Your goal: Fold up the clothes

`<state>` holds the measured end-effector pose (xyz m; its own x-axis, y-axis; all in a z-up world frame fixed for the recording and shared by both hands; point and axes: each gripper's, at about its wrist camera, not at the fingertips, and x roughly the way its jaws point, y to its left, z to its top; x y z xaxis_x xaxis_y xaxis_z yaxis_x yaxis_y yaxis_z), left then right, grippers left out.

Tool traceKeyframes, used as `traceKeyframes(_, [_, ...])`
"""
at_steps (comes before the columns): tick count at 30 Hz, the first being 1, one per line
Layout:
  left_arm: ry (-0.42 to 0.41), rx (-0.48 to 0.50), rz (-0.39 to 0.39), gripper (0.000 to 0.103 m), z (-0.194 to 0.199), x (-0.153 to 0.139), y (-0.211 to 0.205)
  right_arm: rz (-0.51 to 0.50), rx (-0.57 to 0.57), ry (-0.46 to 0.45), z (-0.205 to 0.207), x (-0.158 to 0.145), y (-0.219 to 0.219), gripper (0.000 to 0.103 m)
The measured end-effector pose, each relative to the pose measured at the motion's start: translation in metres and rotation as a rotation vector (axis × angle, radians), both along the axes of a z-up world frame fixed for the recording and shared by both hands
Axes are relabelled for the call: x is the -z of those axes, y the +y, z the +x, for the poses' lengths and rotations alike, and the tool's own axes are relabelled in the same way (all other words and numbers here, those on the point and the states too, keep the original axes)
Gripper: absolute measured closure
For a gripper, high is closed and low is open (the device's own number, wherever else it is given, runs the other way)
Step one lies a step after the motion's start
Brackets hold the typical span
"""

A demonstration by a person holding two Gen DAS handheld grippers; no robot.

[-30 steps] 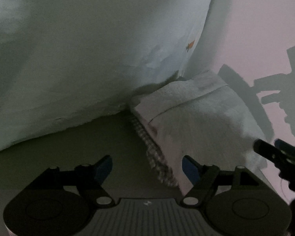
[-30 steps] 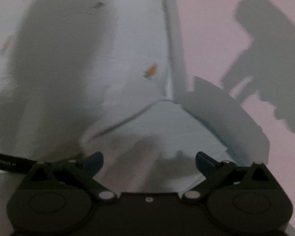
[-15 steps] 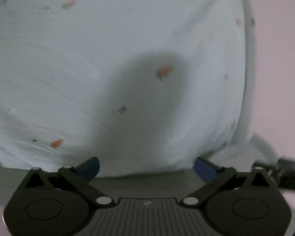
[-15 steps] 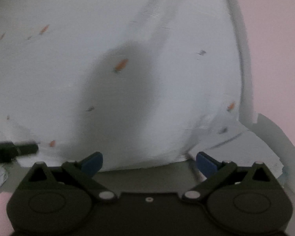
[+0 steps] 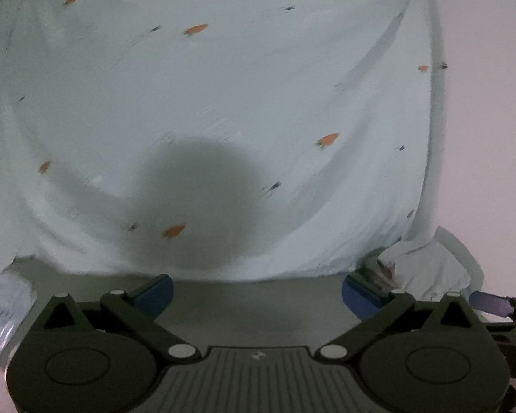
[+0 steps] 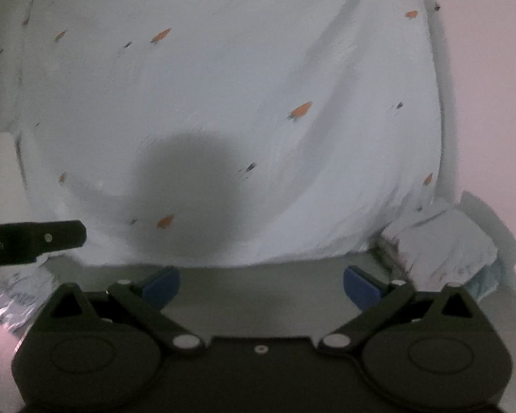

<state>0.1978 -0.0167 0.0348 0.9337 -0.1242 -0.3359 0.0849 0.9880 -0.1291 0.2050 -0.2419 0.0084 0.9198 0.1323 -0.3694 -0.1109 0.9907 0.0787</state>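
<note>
A pale blue-white garment [image 5: 244,96] with small orange carrot prints lies spread flat and fills most of both views [image 6: 230,96]. Its near hem runs just beyond the fingertips. My left gripper [image 5: 256,292] is open and empty, with its blue pads just short of the hem. My right gripper [image 6: 261,284] is open and empty in the same stance. A stack of folded clothes [image 5: 433,268] sits at the garment's near right corner and also shows in the right wrist view [image 6: 443,247].
The garment lies on a grey surface [image 5: 258,296] against a pale pink background [image 5: 488,137]. The other gripper's black body [image 6: 34,237] juts in at the left of the right wrist view. A crinkled plastic wrapper [image 5: 3,313] lies at the lower left.
Both grippers have pulled back from close over the folded stack and garment edge. The whole spread garment now shows, and the stack sits at the far right.
</note>
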Motion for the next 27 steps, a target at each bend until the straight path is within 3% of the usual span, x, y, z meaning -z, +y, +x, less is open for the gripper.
traceKeyframes(5, [0.055,0.004,-0.021,0.0,-0.042,0.017,0.035,0.021,-0.012,0.092,-0.043,0.013,0.033,0.0])
traceKeyframes(13, [0.179,-0.003,-0.009,0.0,-0.084,0.044,0.071,-0.041,0.02,0.144,-0.1,0.03,0.075,0.0])
traceKeyframes(27, [0.221,-0.026,-0.015,0.0,-0.13,0.054,0.105,-0.111,-0.004,0.178,-0.137,0.029,0.118,0.0])
